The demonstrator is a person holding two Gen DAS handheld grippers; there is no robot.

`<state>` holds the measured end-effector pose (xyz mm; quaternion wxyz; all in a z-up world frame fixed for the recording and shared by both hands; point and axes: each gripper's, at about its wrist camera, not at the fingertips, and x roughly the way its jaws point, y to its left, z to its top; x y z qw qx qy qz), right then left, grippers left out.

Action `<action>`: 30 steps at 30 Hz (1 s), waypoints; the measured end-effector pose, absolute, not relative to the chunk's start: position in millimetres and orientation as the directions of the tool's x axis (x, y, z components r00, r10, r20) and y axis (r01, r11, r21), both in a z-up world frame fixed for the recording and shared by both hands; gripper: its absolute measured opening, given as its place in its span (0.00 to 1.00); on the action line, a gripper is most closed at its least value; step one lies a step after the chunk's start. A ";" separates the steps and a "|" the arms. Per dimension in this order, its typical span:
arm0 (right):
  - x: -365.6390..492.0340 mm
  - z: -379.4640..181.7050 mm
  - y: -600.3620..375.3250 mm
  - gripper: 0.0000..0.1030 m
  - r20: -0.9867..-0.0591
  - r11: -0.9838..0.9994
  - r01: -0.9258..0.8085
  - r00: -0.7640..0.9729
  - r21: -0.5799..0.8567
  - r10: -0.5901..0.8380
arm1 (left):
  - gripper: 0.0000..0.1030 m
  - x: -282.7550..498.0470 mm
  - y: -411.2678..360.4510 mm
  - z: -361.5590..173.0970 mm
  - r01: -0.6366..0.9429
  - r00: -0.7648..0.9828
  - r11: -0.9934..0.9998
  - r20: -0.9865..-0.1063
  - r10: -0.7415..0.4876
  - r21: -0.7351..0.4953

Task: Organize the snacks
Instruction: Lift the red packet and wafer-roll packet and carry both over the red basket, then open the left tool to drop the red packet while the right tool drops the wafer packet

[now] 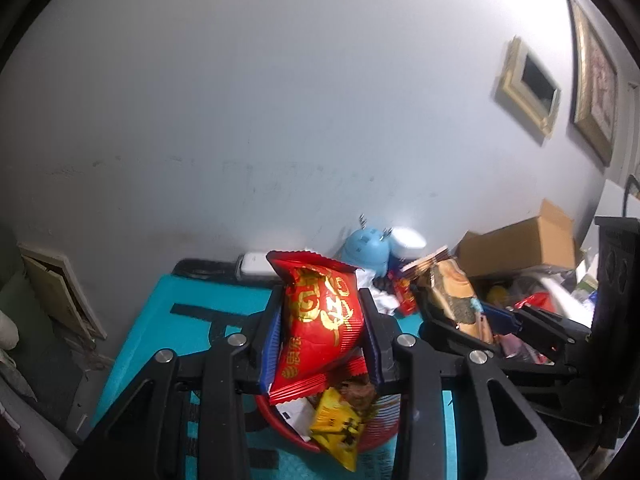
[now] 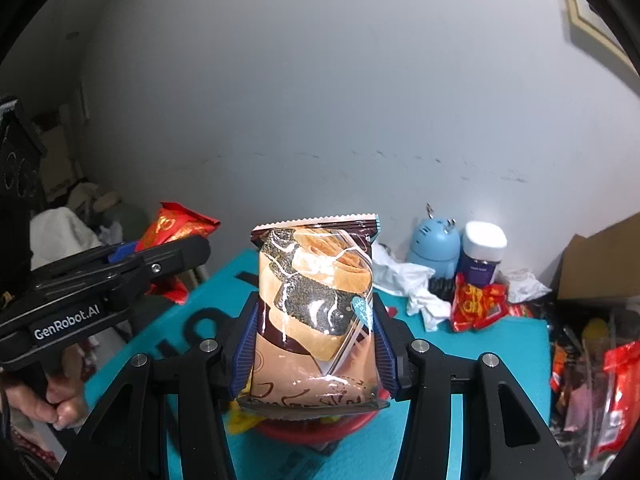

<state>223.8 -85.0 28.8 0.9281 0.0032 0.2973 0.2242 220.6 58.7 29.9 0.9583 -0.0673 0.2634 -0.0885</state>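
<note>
The red round plastic basket stands on the teal surface, directly below both grippers; it holds already a yellow crinkled snack packet and some others. The left gripper is clenched on a red foil snack bag with gold characters, long axis upright, hanging just above the basket; the right gripper is grasping a brown wrapped pastry packet, also upright, over the same basket. I judge the left one is slightly nearer to the opening. Behind, near the wall, stand a light blue round toy figure, a dark jar with white lid, crumpled white paper and a red-orange snack bag; these 4 do not block the way down.
</note>
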 end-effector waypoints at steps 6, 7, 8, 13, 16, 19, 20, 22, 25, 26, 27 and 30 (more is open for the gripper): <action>241.4 -5.7 -87.7 0.48 -0.576 0.907 -0.388 0.708 0.165 0.408 | 0.33 247.9 61.7 -3.8 0.131 0.798 0.972 -0.561 -0.221 -0.195; 242.2 -9.9 -86.8 0.48 -0.584 0.908 -0.387 0.704 0.162 0.404 | 0.33 251.9 61.3 -9.7 0.131 0.789 0.971 -0.573 -0.223 -0.199; 243.3 -15.7 -86.1 0.48 -0.592 0.907 -0.390 0.697 0.161 0.405 | 0.33 255.7 60.7 -16.1 0.135 0.782 0.970 -0.580 -0.229 -0.202; 246.2 -39.8 -86.1 0.48 -0.601 0.893 -0.414 0.673 0.177 0.431 | 0.33 266.0 57.0 -36.8 0.131 0.760 0.971 -0.609 -0.227 -0.198; 242.1 -48.5 -85.1 0.48 -0.597 0.877 -0.442 0.657 0.190 0.461 | 0.33 271.4 55.1 -47.7 0.127 0.741 0.973 -0.634 -0.224 -0.195; 241.4 -52.7 -79.9 0.48 -0.599 0.855 -0.477 0.630 0.202 0.493 | 0.33 276.6 54.0 -57.0 0.132 0.707 0.968 -0.664 -0.243 -0.214; 240.5 -54.5 -76.9 0.49 -0.603 0.849 -0.491 0.622 0.198 0.500 | 0.33 278.2 53.7 -60.1 0.130 0.698 0.967 -0.672 -0.246 -0.219; 240.5 -60.3 -70.0 0.49 -0.630 0.842 -0.508 0.598 0.180 0.496 | 0.33 281.5 53.3 -67.3 0.124 0.676 0.967 -0.695 -0.245 -0.221; 240.9 -66.4 -65.4 0.49 -0.657 0.844 -0.513 0.583 0.158 0.478 | 0.33 284.8 54.6 -74.7 0.109 0.655 0.970 -0.718 -0.233 -0.215; 241.7 -67.5 -65.4 0.49 -0.663 0.847 -0.511 0.583 0.149 0.469 | 0.33 285.5 55.1 -76.3 0.109 0.649 0.970 -0.724 -0.234 -0.216; 242.0 -67.7 -65.8 0.50 -0.667 0.849 -0.508 0.584 0.144 0.463 | 0.33 286.2 55.4 -78.1 0.108 0.643 0.970 -0.729 -0.236 -0.219; 243.3 -66.4 -68.8 0.52 -0.677 0.844 -0.513 0.567 0.155 0.469 | 0.33 287.5 53.7 -81.6 0.112 0.629 0.970 -0.740 -0.237 -0.215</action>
